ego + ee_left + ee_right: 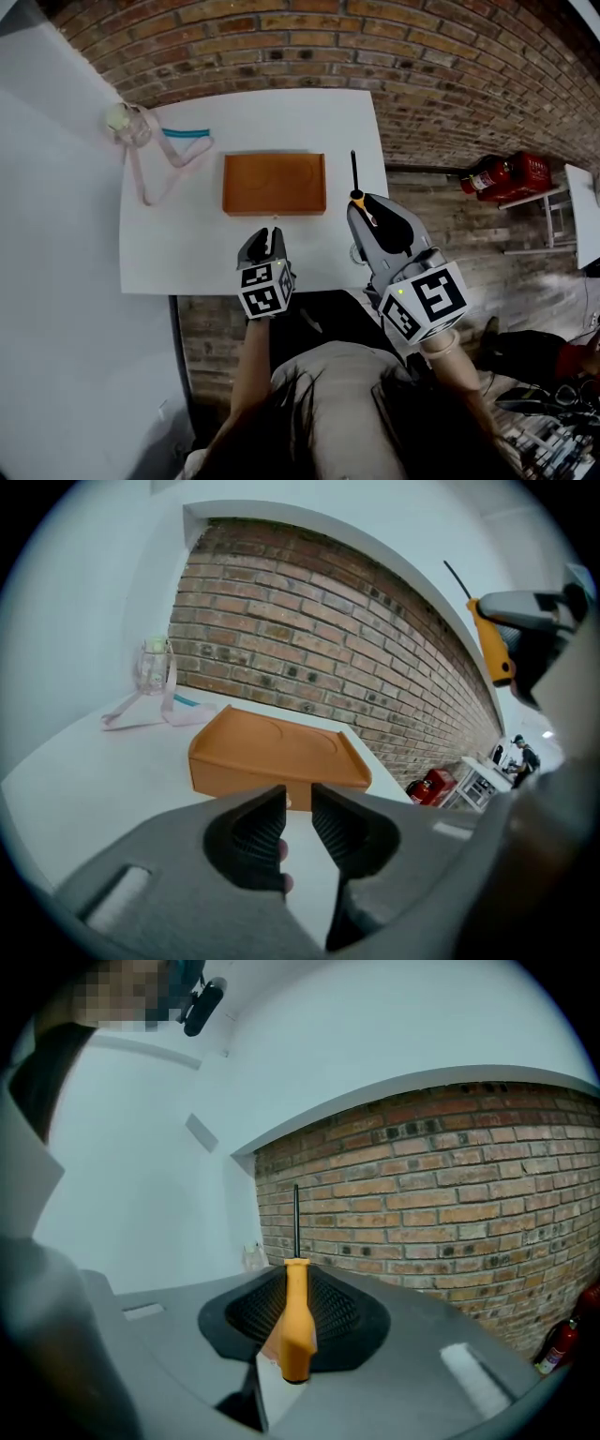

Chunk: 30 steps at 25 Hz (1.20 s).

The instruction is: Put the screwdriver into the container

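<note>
Screwdriver [355,183] held at the right edge of the white bench [187,244], its orange handle pinched in the fingers of the right gripper [367,214], shaft pointing to 12 o'clock. The orange container [274,184] sits at its 9 o'clock. The left gripper [269,239] hovers, fingers narrowly apart on nothing. The tool looks light and rigid (smooth handle, probably slick), so the handle seems the sound place to grip.

Your screwdriver [354,176] has an orange handle and a thin dark shaft. Its handle is clamped in your right gripper [362,208], and the shaft points away from you, over the right part of the counter [187,248]. The container [274,208], a shallow orange rectangular tray, lies flat on the counter, just left of the screwdriver.
</note>
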Motion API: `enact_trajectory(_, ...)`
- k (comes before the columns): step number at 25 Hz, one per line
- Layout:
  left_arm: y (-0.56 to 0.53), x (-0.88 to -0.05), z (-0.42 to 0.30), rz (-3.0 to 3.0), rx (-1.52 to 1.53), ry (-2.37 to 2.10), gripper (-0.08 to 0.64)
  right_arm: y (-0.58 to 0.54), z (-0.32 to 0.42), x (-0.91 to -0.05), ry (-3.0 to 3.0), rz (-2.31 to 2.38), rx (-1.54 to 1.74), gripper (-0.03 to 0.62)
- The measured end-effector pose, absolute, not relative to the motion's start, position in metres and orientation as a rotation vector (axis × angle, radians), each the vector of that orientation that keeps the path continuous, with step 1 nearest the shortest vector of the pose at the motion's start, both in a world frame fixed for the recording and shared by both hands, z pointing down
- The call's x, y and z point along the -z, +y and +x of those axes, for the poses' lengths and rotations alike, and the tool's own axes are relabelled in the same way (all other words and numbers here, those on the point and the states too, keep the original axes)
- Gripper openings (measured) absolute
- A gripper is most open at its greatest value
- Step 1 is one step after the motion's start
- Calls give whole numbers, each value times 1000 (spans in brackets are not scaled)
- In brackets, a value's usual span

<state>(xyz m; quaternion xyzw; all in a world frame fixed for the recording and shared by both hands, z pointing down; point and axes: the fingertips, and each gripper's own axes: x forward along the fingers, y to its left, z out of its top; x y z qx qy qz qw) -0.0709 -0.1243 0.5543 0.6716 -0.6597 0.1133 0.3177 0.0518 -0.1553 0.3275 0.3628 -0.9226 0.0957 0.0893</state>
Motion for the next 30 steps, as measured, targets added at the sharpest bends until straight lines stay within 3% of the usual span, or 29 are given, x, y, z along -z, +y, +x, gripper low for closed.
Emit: enact_trajectory(30, -156, -617, -73, 1724, -438, -1664, 123, -192, 65, -342, -2642, 1151, -297, 75)
